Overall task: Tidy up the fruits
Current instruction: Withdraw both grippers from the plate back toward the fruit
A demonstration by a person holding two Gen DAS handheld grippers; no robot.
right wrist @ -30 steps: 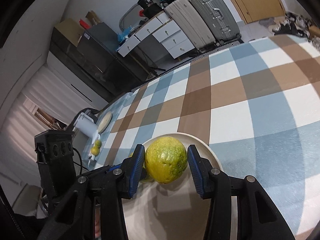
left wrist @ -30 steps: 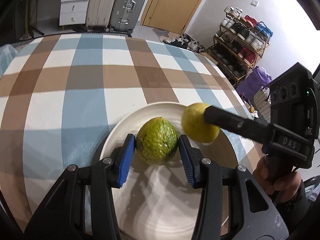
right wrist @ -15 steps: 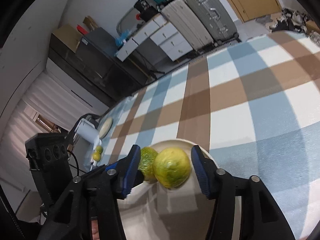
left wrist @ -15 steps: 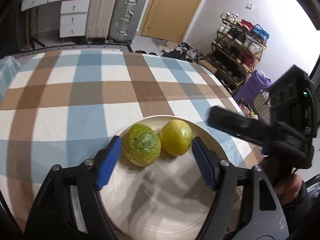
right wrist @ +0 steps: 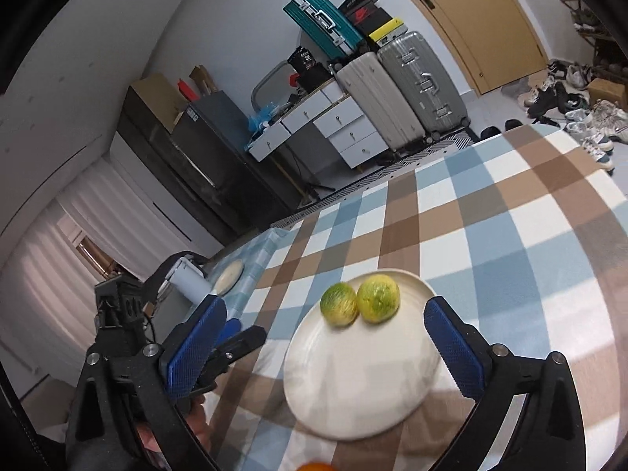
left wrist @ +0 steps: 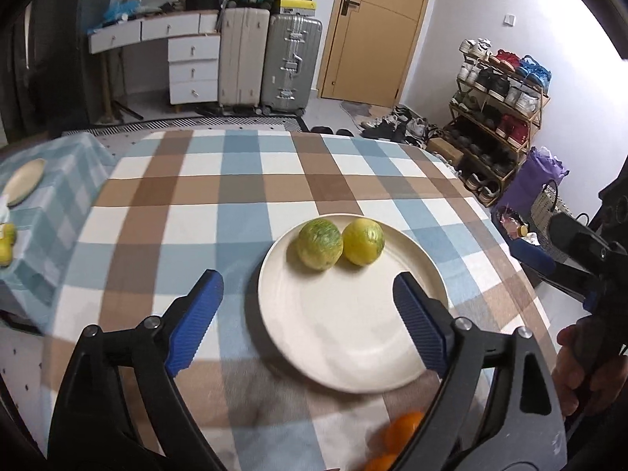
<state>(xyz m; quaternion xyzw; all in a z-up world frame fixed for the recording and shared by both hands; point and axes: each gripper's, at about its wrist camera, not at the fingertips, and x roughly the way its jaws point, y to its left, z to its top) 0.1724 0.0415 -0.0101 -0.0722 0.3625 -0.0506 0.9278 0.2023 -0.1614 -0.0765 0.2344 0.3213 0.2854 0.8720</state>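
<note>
At the bottom of the left wrist view, two round orange fruits (left wrist: 396,443) lie on the bench just beside the near rim of the round cream ceramic plate (left wrist: 353,337), partly hidden behind a black gripper arm. The left gripper (left wrist: 308,320) hangs above the near half of the plate with its blue ribbed fingers (left wrist: 194,316) spread wide and holding nothing. In the right wrist view the right gripper (right wrist: 325,347) is likewise spread apart and empty, its blue fingers (right wrist: 451,347) framing the plate from either side.

On the far part of the plate sit two fruits side by side, touching or nearly so — a round green netted-skin fruit (left wrist: 318,249) on the left and a round yellow-green fruit (left wrist: 363,241) on the right. The plate rests on the bench, which is covered by a blue, brown and white checked cloth (left wrist: 196,196).

At the left edge of the left wrist view a lower surface draped in a teal checked cloth (left wrist: 47,204) carries a small cream dish (left wrist: 23,180) and a yellow fruit (left wrist: 6,243). Far behind, in the upper middle of the frame, stand a beige hard-shell suitcase (left wrist: 243,59) and a silver hard-shell suitcase (left wrist: 290,62) — both next to a tan wooden door (left wrist: 373,31).
</note>
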